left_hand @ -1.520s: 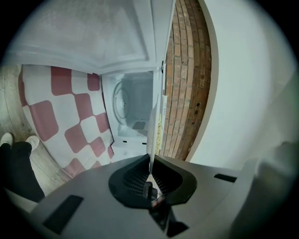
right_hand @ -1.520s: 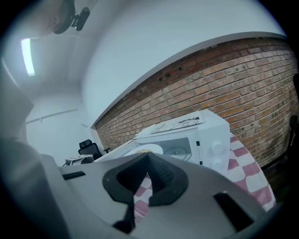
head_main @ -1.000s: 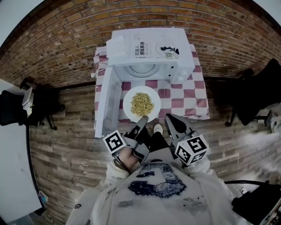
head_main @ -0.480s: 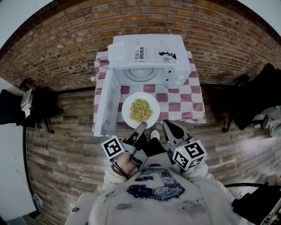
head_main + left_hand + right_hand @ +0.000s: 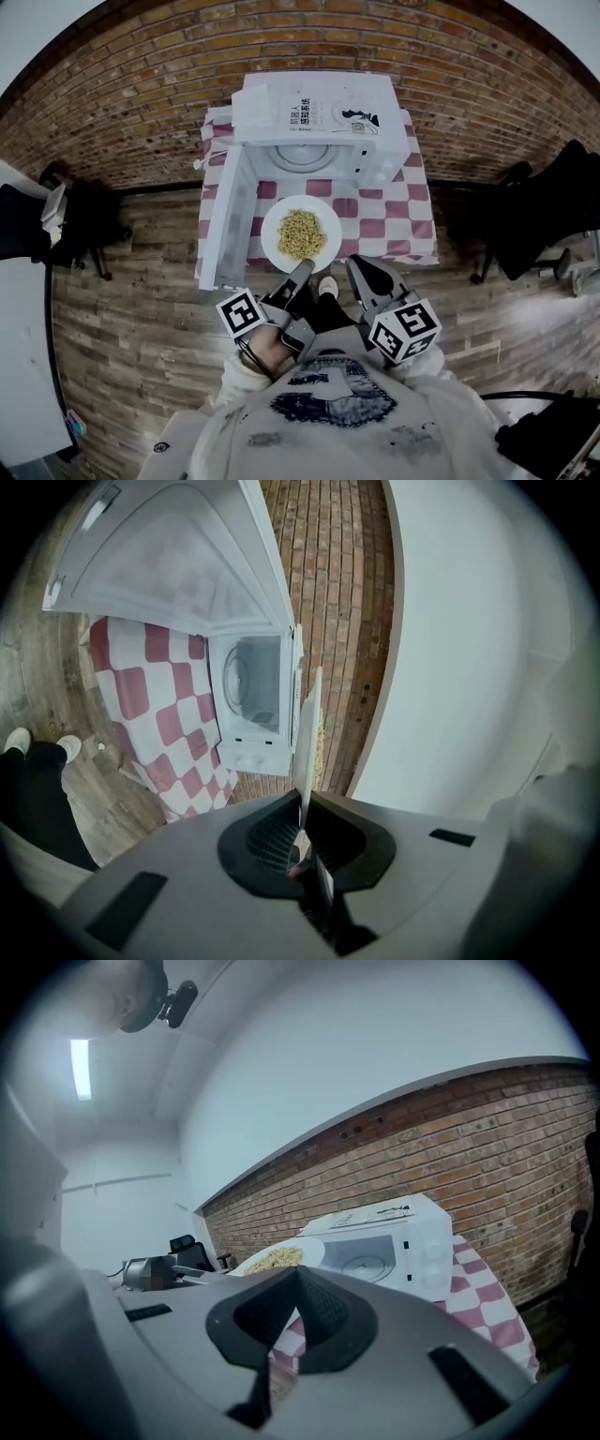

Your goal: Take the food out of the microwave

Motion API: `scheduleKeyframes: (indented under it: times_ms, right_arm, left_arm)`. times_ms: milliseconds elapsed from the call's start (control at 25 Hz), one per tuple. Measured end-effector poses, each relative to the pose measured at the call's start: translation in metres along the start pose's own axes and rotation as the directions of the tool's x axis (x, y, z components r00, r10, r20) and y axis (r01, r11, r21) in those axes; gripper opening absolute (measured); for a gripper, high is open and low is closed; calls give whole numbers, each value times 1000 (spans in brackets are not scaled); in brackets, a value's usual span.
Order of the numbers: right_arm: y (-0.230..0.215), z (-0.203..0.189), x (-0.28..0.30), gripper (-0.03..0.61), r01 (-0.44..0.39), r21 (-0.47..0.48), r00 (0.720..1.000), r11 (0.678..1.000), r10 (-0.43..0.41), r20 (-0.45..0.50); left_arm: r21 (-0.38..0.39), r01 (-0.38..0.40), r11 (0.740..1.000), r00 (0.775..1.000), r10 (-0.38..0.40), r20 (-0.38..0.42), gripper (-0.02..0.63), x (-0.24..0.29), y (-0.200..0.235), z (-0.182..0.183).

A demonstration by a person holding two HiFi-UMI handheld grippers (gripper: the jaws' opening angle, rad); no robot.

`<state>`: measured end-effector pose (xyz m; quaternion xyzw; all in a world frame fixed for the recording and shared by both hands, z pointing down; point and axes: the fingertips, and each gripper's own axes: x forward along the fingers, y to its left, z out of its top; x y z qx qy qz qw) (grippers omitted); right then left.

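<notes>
One set of fingers, on your left gripper [image 5: 304, 271], clamps the round white plate of yellow noodles [image 5: 301, 234] by its near rim; your right gripper [image 5: 364, 272], seemingly closed and empty, sits beside.

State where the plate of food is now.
Head view, centre: the plate is before the open microwave, its near rim pinched by the left gripper.

Plate [image 5: 272, 234]: near rim hidden under left gripper [image 5: 304, 270]. Microwave [image 5: 323, 117]: print on top too small to read.
</notes>
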<state>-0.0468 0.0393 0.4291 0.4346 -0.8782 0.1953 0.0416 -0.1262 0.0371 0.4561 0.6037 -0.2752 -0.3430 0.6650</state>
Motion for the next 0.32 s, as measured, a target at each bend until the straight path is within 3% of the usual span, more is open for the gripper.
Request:
scheduleKeyframes:
  times_ms: [320]
  right_arm:
    - [-8, 2, 15, 12, -8, 0, 1000, 1000, 8, -8]
  left_arm:
    - [10, -9, 1000, 1000, 9, -8, 23, 11, 4, 8]
